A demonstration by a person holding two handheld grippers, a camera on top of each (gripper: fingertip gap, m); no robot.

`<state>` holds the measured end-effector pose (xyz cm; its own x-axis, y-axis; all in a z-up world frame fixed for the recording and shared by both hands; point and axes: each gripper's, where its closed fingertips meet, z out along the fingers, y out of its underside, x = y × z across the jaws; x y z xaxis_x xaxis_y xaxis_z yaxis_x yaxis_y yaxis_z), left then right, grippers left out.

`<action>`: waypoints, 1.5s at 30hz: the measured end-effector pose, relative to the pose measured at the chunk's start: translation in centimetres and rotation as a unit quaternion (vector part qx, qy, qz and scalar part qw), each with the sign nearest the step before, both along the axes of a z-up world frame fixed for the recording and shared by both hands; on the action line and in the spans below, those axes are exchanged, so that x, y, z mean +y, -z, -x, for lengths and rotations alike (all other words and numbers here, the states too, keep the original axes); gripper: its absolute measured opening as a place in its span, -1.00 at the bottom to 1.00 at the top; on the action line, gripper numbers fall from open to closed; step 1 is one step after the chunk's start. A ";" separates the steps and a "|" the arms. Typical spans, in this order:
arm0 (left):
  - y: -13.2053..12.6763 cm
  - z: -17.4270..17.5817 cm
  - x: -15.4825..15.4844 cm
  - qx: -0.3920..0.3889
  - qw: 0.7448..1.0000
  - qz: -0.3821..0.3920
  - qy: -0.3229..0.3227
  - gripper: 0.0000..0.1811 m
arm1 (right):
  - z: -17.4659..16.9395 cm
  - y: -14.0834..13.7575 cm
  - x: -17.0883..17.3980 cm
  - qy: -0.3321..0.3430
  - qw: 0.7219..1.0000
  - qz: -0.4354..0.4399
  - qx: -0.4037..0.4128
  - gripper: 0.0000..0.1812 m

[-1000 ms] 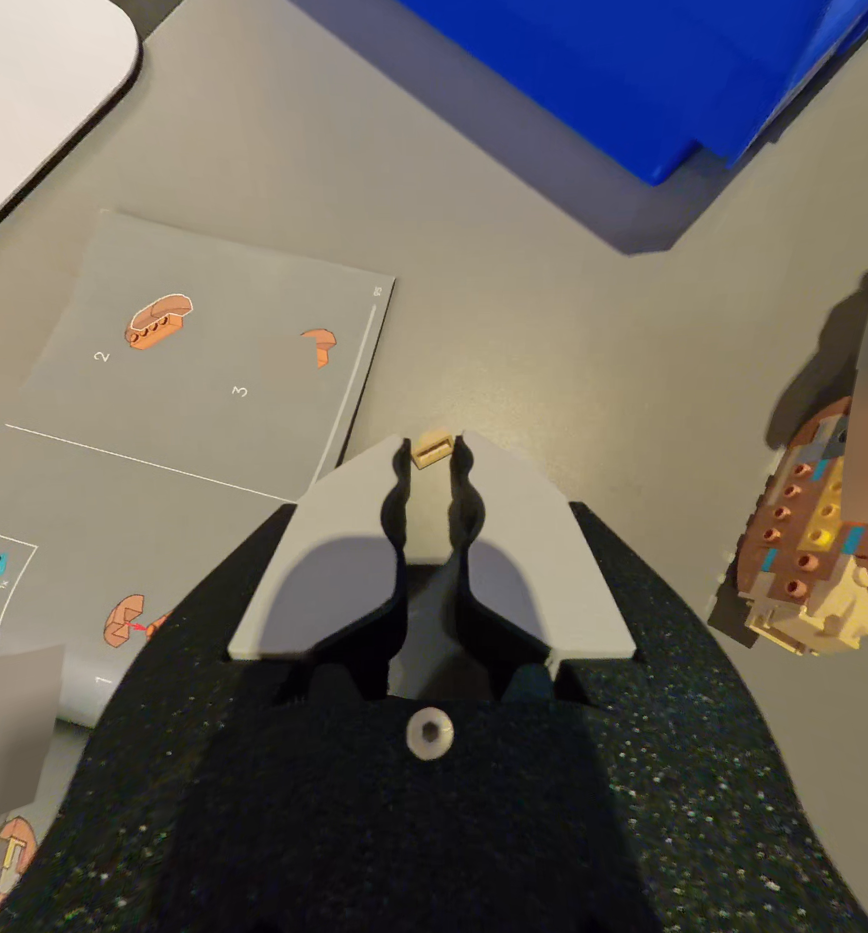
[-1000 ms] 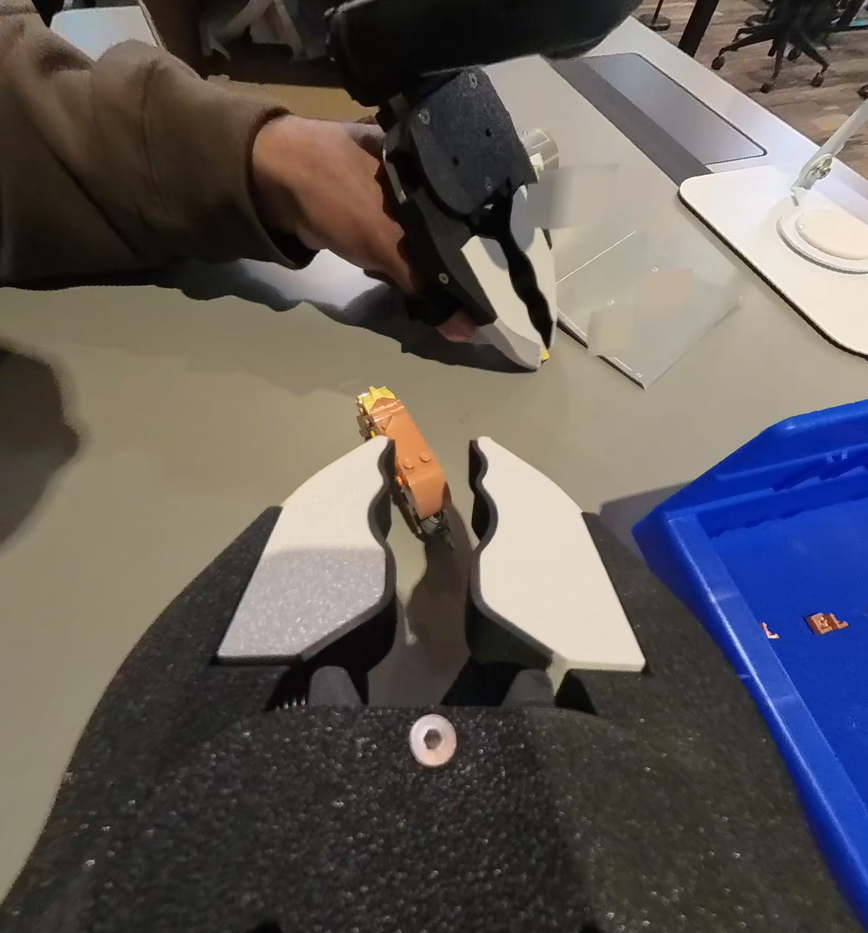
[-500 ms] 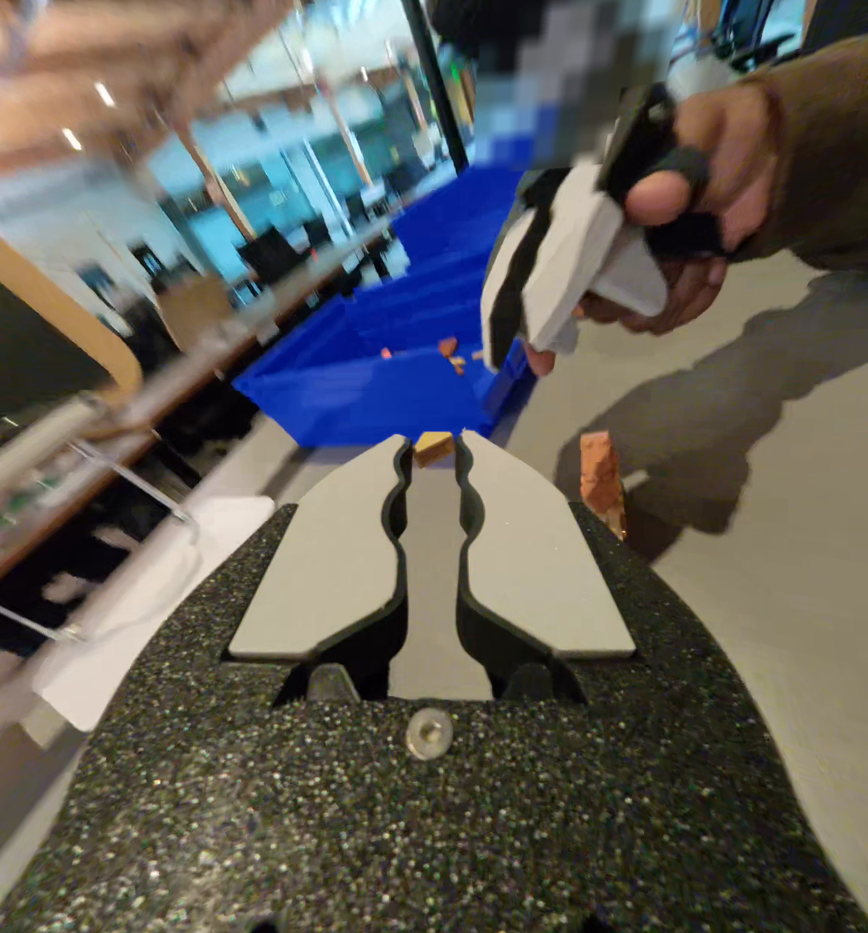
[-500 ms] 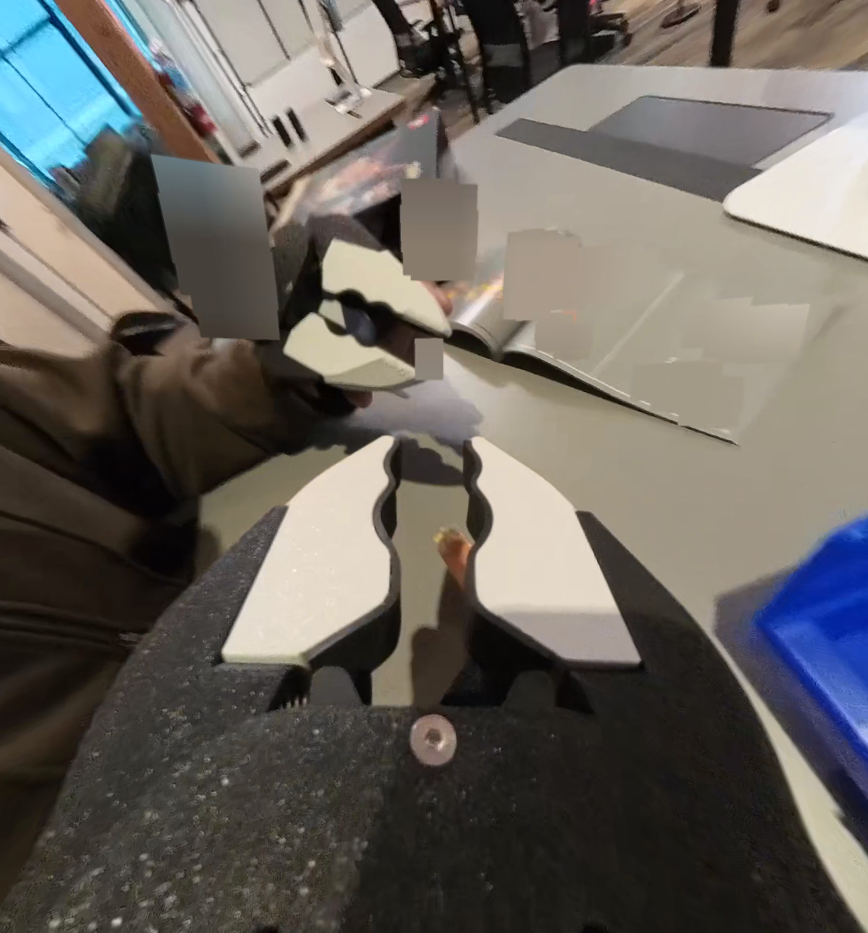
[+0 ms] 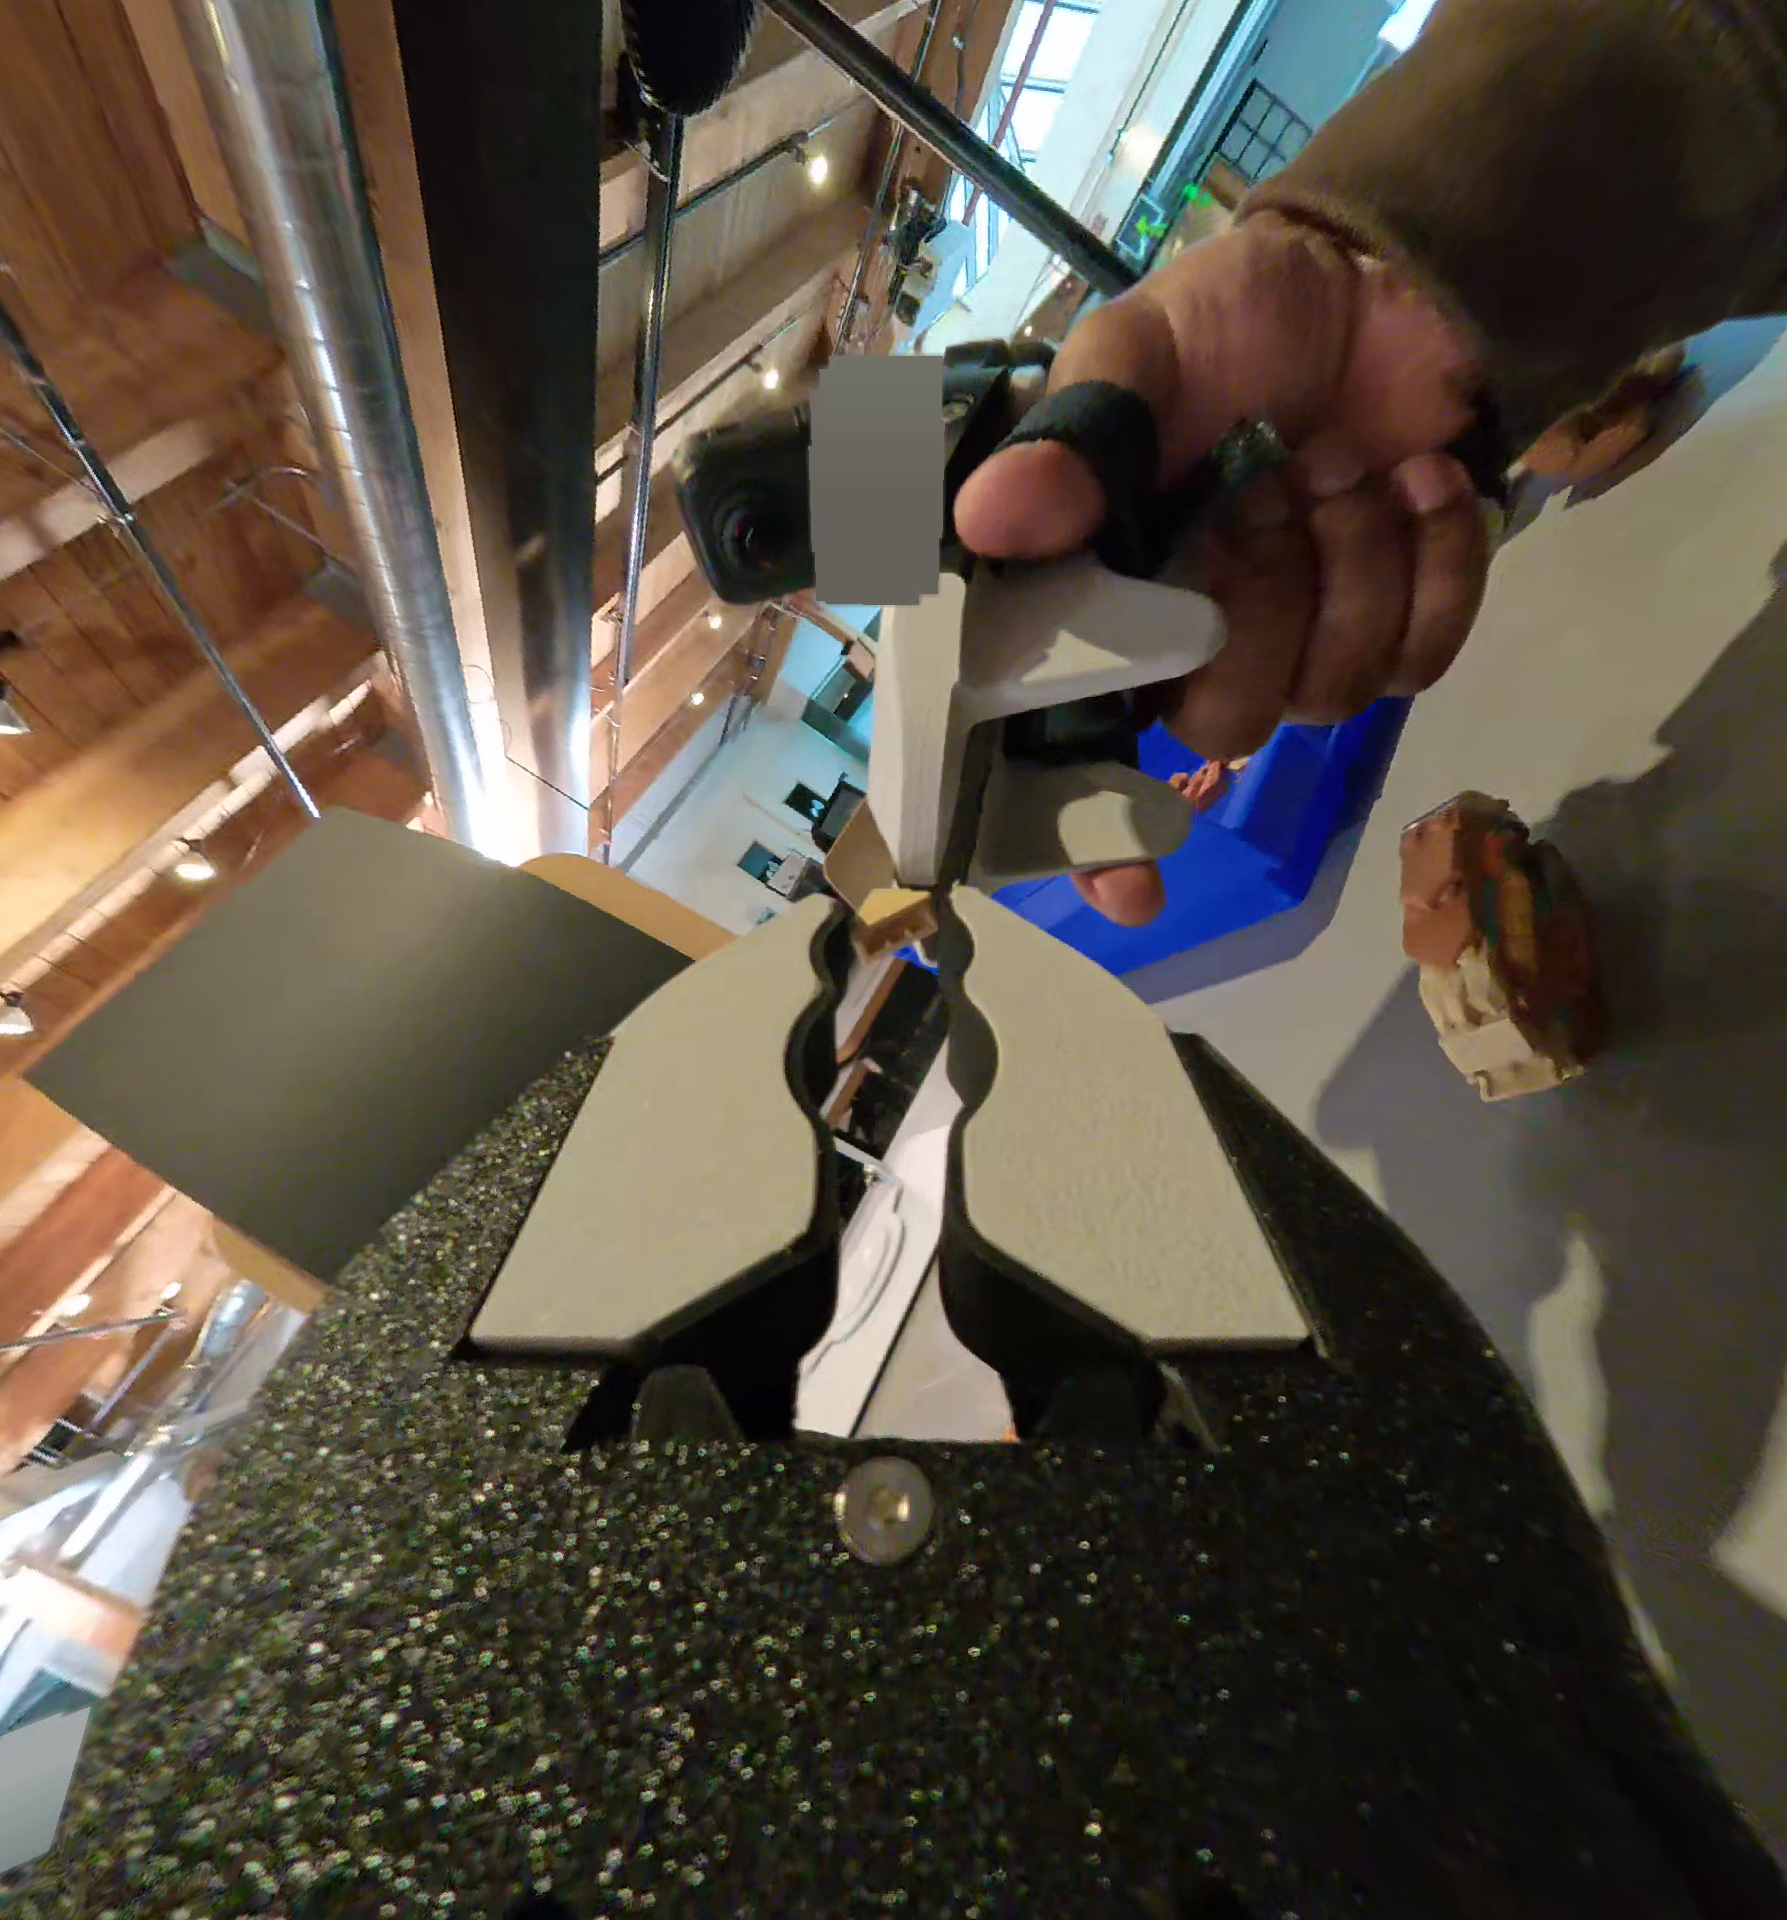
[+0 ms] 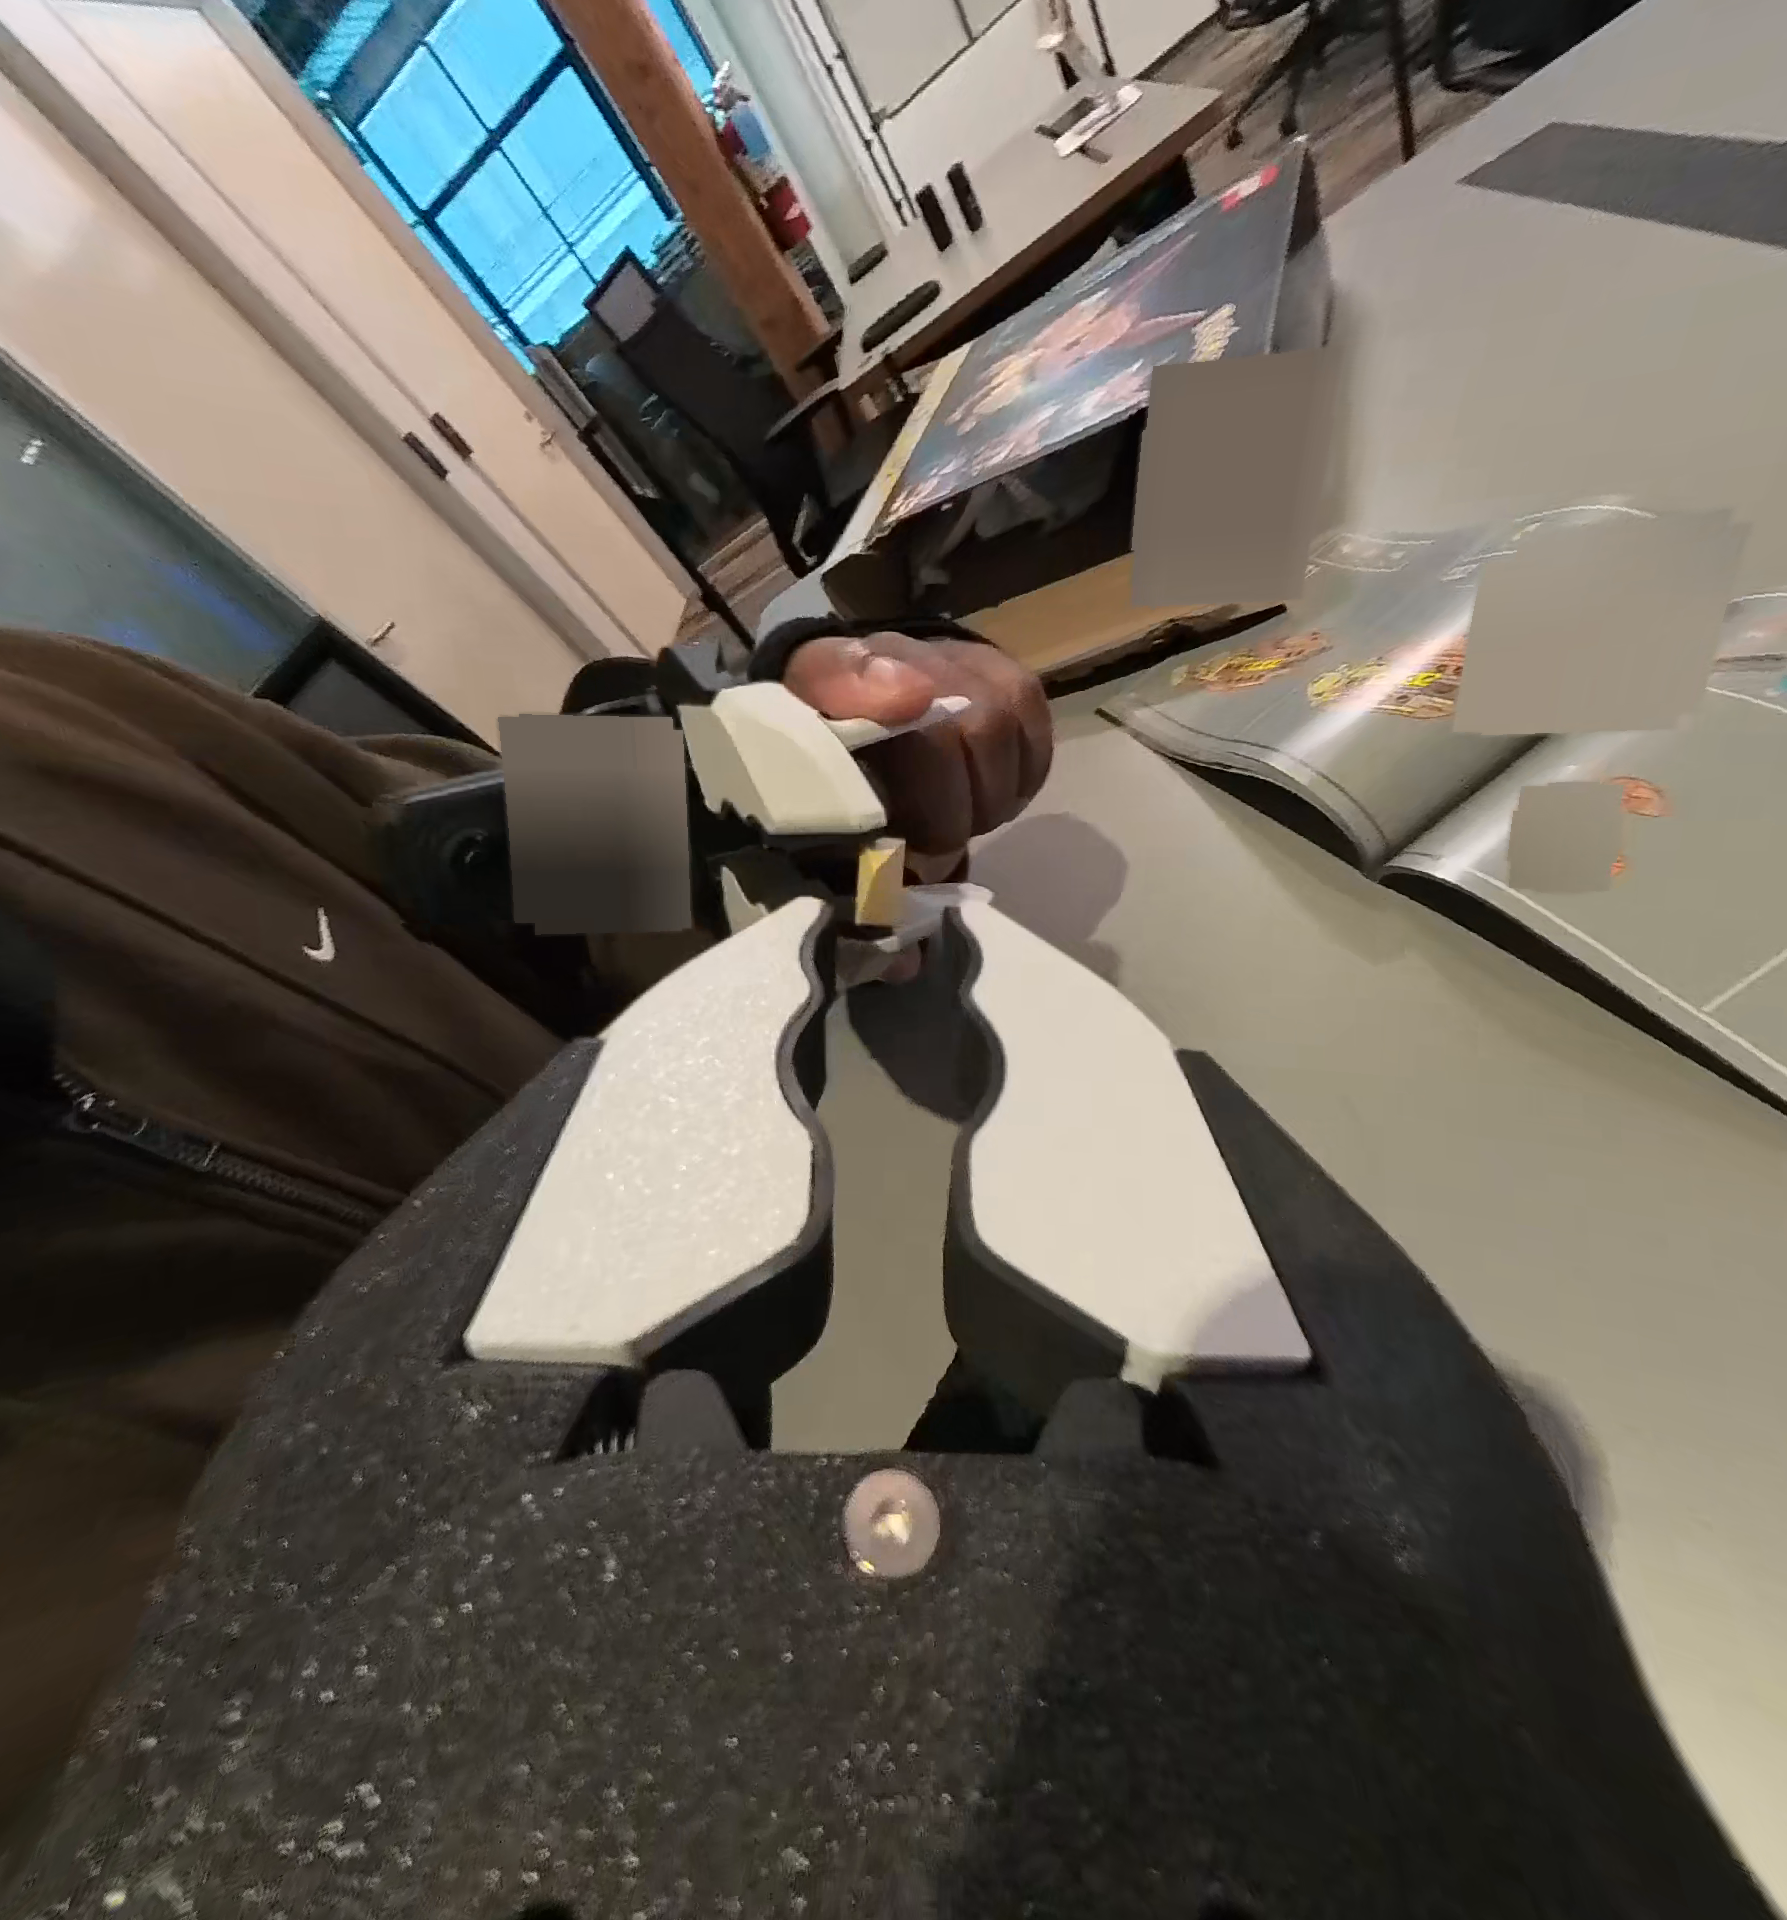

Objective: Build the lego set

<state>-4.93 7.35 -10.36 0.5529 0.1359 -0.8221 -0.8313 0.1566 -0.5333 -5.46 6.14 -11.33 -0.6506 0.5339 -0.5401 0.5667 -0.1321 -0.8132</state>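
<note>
My left gripper (image 5: 891, 914) is shut on a small tan Lego piece (image 5: 884, 927), held at its fingertips and raised off the table. My right gripper (image 6: 891, 916) faces it tip to tip, its jaws a narrow gap apart. In the right wrist view the tan piece (image 6: 878, 885) sits just beyond that gap, pinched in the left gripper (image 6: 881, 871). The right gripper also shows in the left wrist view (image 5: 925, 878), held by a hand and touching or nearly touching the piece. The partly built brown and tan Lego model (image 5: 1502, 956) lies on the grey table, to the right.
A blue bin (image 5: 1253, 831) with loose pieces stands behind the right gripper. An open instruction booklet (image 6: 1554, 831) and the set's box (image 6: 1076, 405) lie on the table (image 6: 1336, 1039) beyond the left gripper. A brown jacket (image 6: 193, 987) fills the left of the right wrist view. The grippers are tip to tip, or close to it.
Both grippers rose from the table, tilted up and came together tip to tip. The left still holds the tan piece. The model that sat between the right fingers now lies apart on the table.
</note>
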 end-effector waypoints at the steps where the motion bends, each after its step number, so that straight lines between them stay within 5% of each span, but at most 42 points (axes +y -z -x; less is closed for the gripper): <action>1: 0.1 -0.1 0.1 0.008 1.000 0.000 -0.001 -0.82 | 0.0 0.0 -0.1 -0.005 1.000 0.006 -0.001 -0.80; 13: 0.8 -1.1 0.4 0.019 1.000 0.012 0.019 -0.82 | -1.0 0.7 0.2 -0.032 0.999 -0.008 0.022 -0.92; 21: 1.1 -1.8 -0.4 -0.033 0.991 0.074 0.106 -0.75 | -1.7 1.1 0.4 -0.061 0.997 -0.040 0.030 -0.92; 29: 0.9 -2.6 -3.1 -0.197 0.909 0.214 0.297 -0.71 | -4.3 3.2 -0.9 -0.193 0.972 -0.132 0.034 -0.91; 37: 4.7 -3.8 -2.8 -0.256 0.848 0.348 0.308 -0.80 | -4.7 4.7 -1.8 -0.224 0.957 -0.184 0.035 -0.91; 45: 5.2 -3.2 -2.0 -0.373 0.790 0.397 0.281 -0.79 | -4.0 5.7 -1.1 -0.196 0.946 -0.255 0.042 -0.91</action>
